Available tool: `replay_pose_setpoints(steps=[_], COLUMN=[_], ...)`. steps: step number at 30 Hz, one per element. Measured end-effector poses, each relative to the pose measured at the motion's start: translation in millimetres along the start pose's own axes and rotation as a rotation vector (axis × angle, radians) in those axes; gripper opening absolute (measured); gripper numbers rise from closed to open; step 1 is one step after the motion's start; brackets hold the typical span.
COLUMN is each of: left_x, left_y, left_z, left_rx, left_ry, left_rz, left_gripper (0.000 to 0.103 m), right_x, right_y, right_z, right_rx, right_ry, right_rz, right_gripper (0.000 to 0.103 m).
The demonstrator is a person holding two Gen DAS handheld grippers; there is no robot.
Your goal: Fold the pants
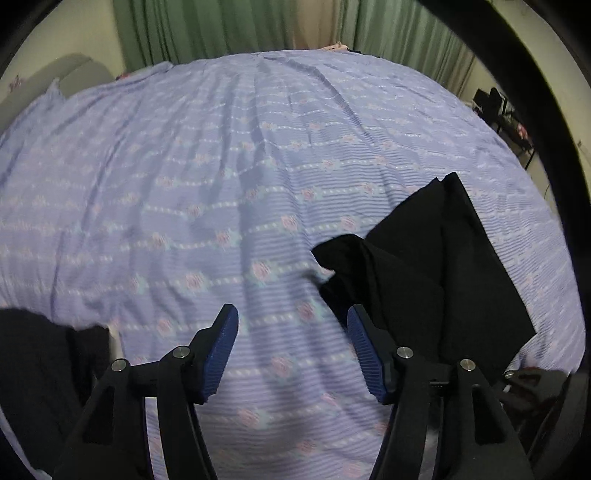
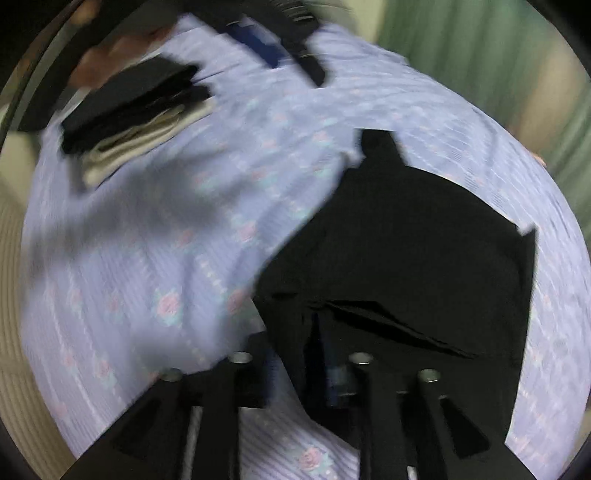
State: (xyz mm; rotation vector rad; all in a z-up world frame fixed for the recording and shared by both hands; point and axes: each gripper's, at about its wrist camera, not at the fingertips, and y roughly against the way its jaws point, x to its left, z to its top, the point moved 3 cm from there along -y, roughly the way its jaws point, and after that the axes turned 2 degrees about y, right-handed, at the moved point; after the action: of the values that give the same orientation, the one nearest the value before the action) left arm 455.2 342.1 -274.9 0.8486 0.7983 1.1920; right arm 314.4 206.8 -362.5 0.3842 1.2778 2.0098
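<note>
Left wrist view: left gripper (image 1: 292,314) was spread wide, empty, above the lilac floral bedsheet (image 1: 221,184). Black fabric pants (image 1: 436,266) lay partly folded just to its right. Right wrist view, blurred: right gripper (image 2: 314,354) pinched the pants' (image 2: 406,258) near edge.

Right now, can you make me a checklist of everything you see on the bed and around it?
Surface: bed sheet, lilac with rose print, wrinkled.
Job's things: black pants, partly folded, lying on the sheet.
Clutter: stack of folded clothes, black and cream, at the far corner in the right wrist view.
Grippers: left gripper open, nothing between its blue pads; right gripper blurred and half hidden by the pants, grip cannot be told.
Cables: nothing seen.
Surroundings: green curtains; dark stand by the wall.
</note>
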Motion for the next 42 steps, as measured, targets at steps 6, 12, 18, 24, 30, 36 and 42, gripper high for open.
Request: replay_pose_setpoints(steps=[6, 12, 18, 24, 30, 36, 42], left_x=[-39, -126, -173, -173, -171, -156, -139], left_y=[8, 40, 6, -31, -50, -45, 3], left_z=[-10, -18, -52, -79, -90, -96, -114], left_rx=[-0.018, -0.168, -0.132, -0.046, -0.001, 0.027, -0.034], left_ry=[-0.024, -0.190, -0.157, -0.030, -0.025, 0.094, 0.300], left_rz=[-0.058, -0.016, 0.045, 0.078, 0.078, 0.018, -0.062], left_gripper=[0.062, 0.063, 0.062, 0.059, 0.052, 0.004, 0.004], right_x=[-3, -114, -236, -264, -256, -257, -245], right_y=[45, 99, 70, 18, -18, -14, 53], right_z=[-6, -38, -81, -90, -93, -78, -16], right_rx=[-0.058, -0.158, -0.129, -0.106, -0.079, -0.075, -0.244], right_ry=[-0.047, -0.318, -0.595, -0.648, -0.665, -0.678, -0.618], right_rz=[0.066, -0.132, -0.139, -0.047, 0.046, 0.059, 0.080], right_gripper=[0.051, 0.059, 0.057, 0.048, 0.040, 0.009, 0.008])
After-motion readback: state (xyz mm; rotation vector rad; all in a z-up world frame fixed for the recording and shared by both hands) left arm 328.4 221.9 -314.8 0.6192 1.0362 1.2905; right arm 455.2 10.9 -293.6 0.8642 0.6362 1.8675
